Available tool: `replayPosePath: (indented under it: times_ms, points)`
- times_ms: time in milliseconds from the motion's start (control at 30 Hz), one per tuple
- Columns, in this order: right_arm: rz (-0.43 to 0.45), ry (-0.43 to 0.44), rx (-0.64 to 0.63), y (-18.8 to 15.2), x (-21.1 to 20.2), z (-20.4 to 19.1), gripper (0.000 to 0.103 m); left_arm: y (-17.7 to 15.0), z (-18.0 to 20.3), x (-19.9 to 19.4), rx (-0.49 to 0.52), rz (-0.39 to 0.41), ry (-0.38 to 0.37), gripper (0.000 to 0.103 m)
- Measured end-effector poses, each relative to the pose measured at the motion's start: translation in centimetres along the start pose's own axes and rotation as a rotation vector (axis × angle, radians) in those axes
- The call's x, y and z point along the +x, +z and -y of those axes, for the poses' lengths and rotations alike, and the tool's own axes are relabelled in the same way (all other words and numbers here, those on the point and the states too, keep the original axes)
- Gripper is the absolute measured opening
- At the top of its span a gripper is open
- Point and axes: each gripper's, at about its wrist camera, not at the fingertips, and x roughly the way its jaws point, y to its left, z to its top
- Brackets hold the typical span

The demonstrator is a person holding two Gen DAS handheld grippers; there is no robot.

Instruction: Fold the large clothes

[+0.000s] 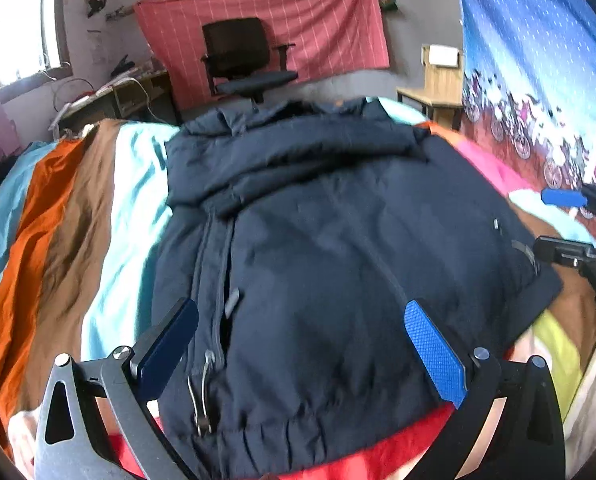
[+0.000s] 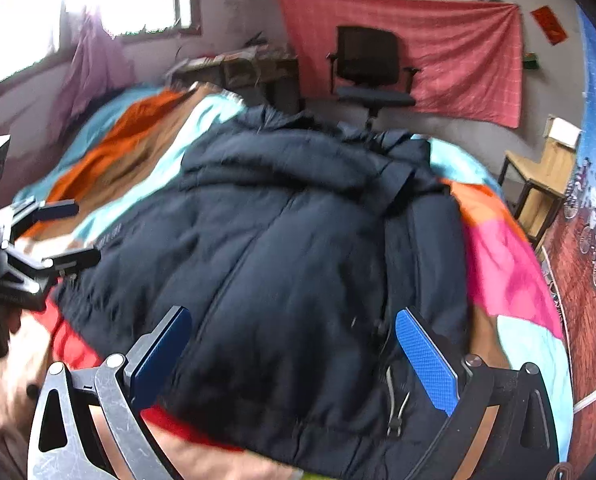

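Two grippers we hold above the near hem of a dark navy jacket [image 1: 317,248]; our left gripper [image 1: 301,344] has its blue pads spread wide with nothing between them, and our right gripper [image 2: 294,352] is spread apart the same way, also holding nothing; each one appears at the edge of the other's view, fingers parted. The jacket lies on a bed with a striped bedcover [image 1: 78,216] of orange, brown, pale blue and pink; its sleeves seem folded in over the body, the collar lies at the far end, and the zipper pull [image 1: 204,396] hangs near the hem. Beyond the bed stands a black office chair [image 1: 242,60] before a red cloth [image 1: 317,20] on the wall; a wooden chair [image 2: 541,184] stands at the right.
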Motion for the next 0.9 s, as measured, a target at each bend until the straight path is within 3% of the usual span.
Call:
replayPosePath:
  times_ms: [200, 467, 700, 900]
  points:
    - [-0.105, 0.038, -0.066, -2.4, 1.1, -0.9, 0.103, -3.7, 0.8, 0.3, 0.073, -0.075, -0.014, 0.101]
    - [-0.218, 0.026, -0.073, -5.4, 2.7, -1.1, 0.103, -7.2, 1.3, 1.2, 0.088, -0.159, -0.010, 0.101]
    - [-0.340, 0.013, -0.099, -7.8, 4.0, -0.9, 0.103, -9.8, 1.6, 2.1, 0.168, -0.219, 0.033, 0.101]
    - [-0.367, 0.000, -0.097, -8.2, 4.6, -0.7, 0.103, -10.5, 2.1, 3.5, 0.228, -0.228, 0.101, 0.101]
